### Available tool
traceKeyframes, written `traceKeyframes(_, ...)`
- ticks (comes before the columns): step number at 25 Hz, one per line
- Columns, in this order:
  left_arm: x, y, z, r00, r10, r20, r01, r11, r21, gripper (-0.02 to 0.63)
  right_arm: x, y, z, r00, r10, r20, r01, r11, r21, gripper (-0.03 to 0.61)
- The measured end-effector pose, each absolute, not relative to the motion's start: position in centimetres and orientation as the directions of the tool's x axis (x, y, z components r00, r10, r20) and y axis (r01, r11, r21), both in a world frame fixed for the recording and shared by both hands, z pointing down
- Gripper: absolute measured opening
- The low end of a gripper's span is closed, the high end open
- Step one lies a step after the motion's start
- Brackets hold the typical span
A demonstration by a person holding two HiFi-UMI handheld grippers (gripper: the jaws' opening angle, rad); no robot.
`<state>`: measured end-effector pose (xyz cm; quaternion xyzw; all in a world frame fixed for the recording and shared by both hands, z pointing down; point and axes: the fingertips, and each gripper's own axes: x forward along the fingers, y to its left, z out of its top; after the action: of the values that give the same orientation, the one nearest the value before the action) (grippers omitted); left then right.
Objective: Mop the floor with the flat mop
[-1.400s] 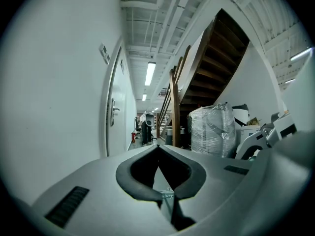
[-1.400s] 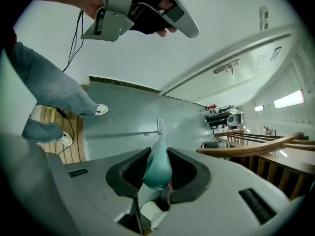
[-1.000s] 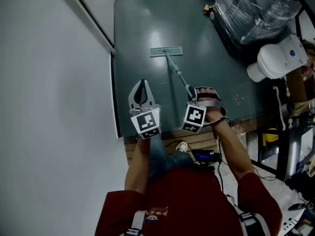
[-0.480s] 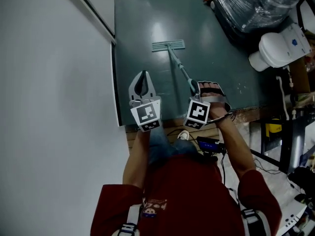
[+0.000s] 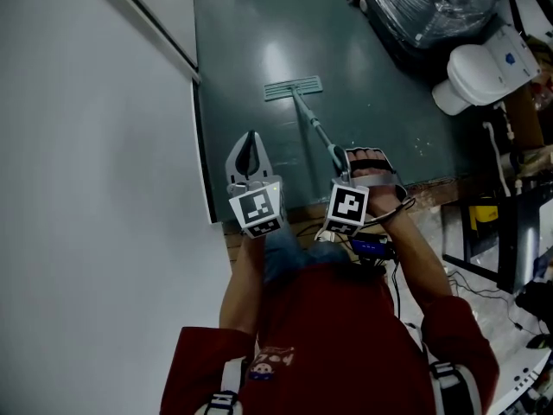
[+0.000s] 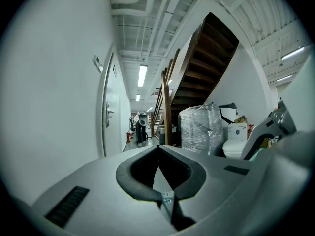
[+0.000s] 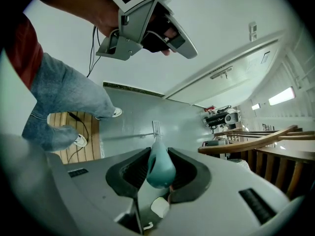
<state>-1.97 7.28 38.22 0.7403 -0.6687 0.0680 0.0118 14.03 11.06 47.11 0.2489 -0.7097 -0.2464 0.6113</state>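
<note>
The right gripper (image 5: 340,164) has its jaws clamped on the teal grip at the top of the mop handle (image 5: 313,124). The handle slants forward and down, so the mop head (image 5: 293,88) lies flat on the dark green floor (image 5: 389,119), well ahead of the person's feet. That low angle likely keeps the pad pressed down for pushing strokes. The left gripper (image 5: 251,143) hangs just beside the right one with its jaws together on nothing, apparently idle. The mop head sits near the white wall (image 5: 95,162), well apart from the toilet (image 5: 477,72).
</note>
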Motion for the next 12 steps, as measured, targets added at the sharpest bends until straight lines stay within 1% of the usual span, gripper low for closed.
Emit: traceKeyframes(12,-1.2,11.4,38.4,0.106,-0.987,0.120,-0.990,-0.115,-0.075,0.015,14.3,16.3,45.1,-0.150,-0.646,0.749,-0.060,0.762,0.645,0.117)
